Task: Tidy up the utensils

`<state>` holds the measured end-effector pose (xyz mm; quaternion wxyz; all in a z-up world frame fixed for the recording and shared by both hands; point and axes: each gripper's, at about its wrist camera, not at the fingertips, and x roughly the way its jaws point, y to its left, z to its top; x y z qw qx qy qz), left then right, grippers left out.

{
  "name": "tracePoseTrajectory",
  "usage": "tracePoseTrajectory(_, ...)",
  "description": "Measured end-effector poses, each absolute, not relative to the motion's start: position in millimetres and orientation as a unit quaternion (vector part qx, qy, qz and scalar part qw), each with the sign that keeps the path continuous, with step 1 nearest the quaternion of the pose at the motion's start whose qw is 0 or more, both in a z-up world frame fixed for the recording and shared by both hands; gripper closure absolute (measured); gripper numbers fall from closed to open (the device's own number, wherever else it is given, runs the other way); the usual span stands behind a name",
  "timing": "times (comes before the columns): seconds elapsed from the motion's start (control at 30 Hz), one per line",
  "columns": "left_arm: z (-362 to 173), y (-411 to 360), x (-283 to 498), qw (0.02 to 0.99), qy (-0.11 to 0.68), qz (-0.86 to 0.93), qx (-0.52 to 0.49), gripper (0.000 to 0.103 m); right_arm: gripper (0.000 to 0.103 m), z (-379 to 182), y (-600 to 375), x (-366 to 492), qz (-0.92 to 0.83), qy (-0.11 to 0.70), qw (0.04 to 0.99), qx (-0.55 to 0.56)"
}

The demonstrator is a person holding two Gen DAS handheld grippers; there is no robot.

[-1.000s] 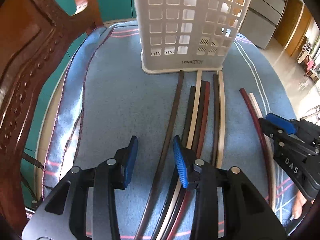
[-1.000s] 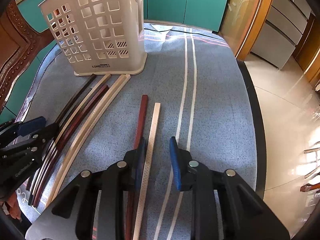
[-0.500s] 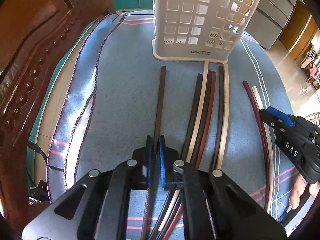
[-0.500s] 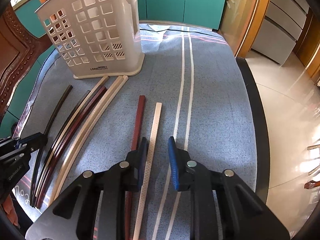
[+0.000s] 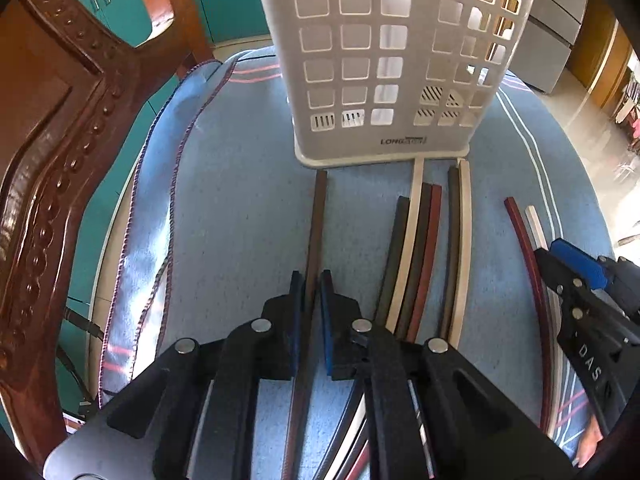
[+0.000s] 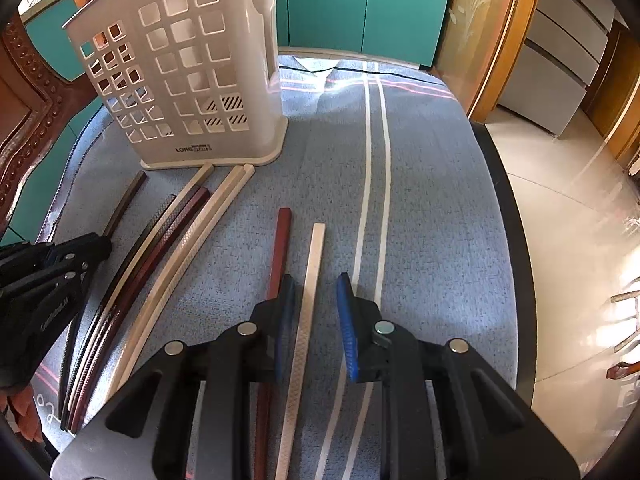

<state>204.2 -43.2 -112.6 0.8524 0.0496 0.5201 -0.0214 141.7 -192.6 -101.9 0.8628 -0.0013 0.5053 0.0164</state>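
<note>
Left tool point(image 5: 311, 280) opening around brown chopstick point(image 5: 318, 216)

The holder's point(image 5: 384, 60) top runs off the upper edge in the left wrist view, so its inside stays unseen. The dark brown chopstick's point(image 5: 316, 220) near end disappears under the left gripper's point(image 5: 311, 280) body. In the right wrist view, the red chopstick point(image 6: 280, 248) and the cream chopstick point(image 6: 314, 264) vanish beneath the right gripper point(image 6: 314, 300). The bundle's point(image 6: 132, 272) near ends sit half behind the other tool. Brand lettering on the holder is too small to read fully.
</note>
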Motion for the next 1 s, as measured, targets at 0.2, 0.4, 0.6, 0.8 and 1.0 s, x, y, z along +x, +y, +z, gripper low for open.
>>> tracePoseTrajectory(0.2,-110,-44,203,0.852,0.521,-0.026,0.049,0.095,0.080,-103,-194,142,0.019,0.503,0.864,-0.002)
tracePoseTrajectory(0.4,-108,-33,191,0.847,0.530,-0.046,0.019,0.095,0.089,-103,-196,143,0.020,0.504,0.863,0.003)
tracePoseTrajectory(0.6,-104,-16,177,0.829,0.551,-0.090,-0.030,0.096,0.096,-101,-202,143,0.040,0.516,0.855,0.033)
tracePoseTrajectory(0.8,-105,5,171,0.822,0.559,-0.093,-0.052,0.096,0.096,-97,-209,141,0.038,0.517,0.854,0.042)
tracePoseTrajectory(1.0,-104,12,177,0.824,0.556,-0.089,-0.058,0.096,0.096,-94,-214,140,0.040,0.515,0.855,0.053)
